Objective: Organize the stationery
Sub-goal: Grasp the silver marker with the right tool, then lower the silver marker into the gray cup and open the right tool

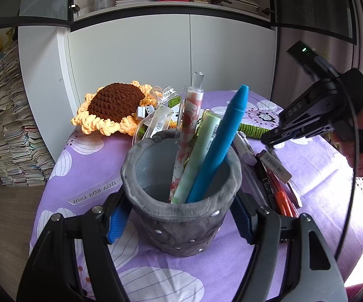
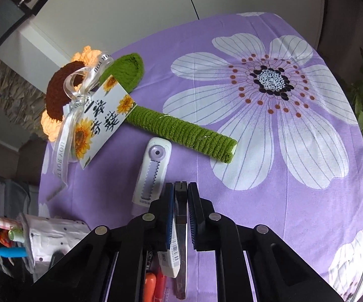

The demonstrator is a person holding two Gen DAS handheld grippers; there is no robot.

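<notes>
A grey fabric pen holder stands on the purple flowered tablecloth, holding a blue crayon-shaped pen, a green pen and a pink patterned pen. My left gripper is shut on the holder, a blue pad on each side. My right gripper is shut on a thin dark pen lifted from the pile; this gripper shows at the right in the left wrist view. The holder lies at lower left of the right wrist view.
Loose stationery lies right of the holder: red and orange markers, an eraser, a white correction tape. A crocheted sunflower with green stem, ribbon and card lies behind. Cabinets stand behind the table.
</notes>
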